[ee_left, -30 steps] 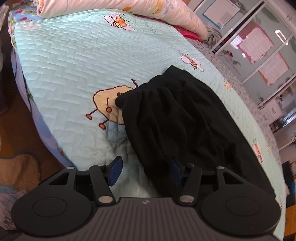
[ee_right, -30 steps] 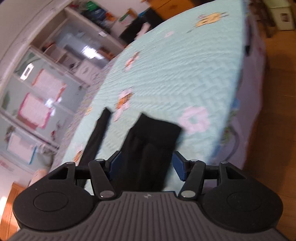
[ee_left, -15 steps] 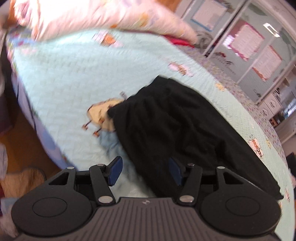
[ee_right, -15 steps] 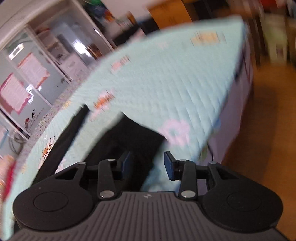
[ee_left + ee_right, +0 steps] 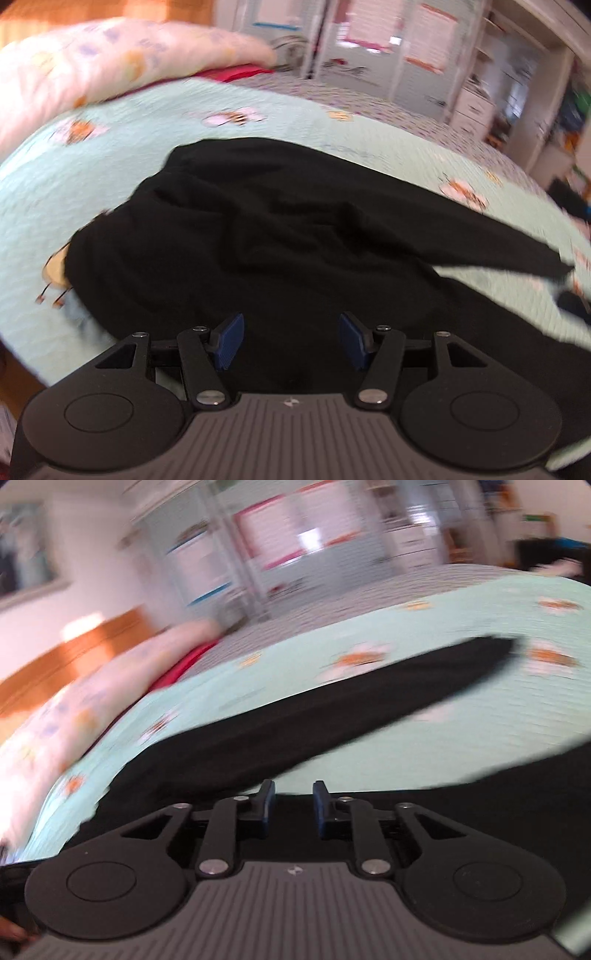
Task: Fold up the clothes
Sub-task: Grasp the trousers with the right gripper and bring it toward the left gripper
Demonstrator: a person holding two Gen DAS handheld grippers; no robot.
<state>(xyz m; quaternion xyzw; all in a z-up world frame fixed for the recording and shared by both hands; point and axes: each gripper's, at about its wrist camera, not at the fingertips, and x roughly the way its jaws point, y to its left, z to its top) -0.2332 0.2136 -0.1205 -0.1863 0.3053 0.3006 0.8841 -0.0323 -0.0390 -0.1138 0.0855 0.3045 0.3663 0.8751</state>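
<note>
Black trousers (image 5: 277,229) lie spread on a mint quilted bedspread (image 5: 110,155); one leg (image 5: 517,254) runs off to the right. My left gripper (image 5: 291,328) hangs over the near part of the trousers. It is open, its blue pads wide apart, and dark cloth shows beneath them. In the blurred right wrist view the same trousers (image 5: 332,701) stretch away, with a leg end (image 5: 495,646) far right. My right gripper (image 5: 293,797) is low over the black cloth's near edge. Its jaws are closing to a narrow gap, and nothing is visibly pinched between the pads.
A pale patterned duvet (image 5: 92,62) and a red cloth (image 5: 229,72) lie at the bed's far end. White cabinets with posters (image 5: 369,44) stand beyond the bed. A wooden headboard (image 5: 74,653) shows at the left. The bed edge drops to the floor at the lower left (image 5: 11,369).
Both views have rolled and swung across the bed toward the trousers' middle. The right jaws have drawn in from wide to a narrow gap. The left jaws stay wide.
</note>
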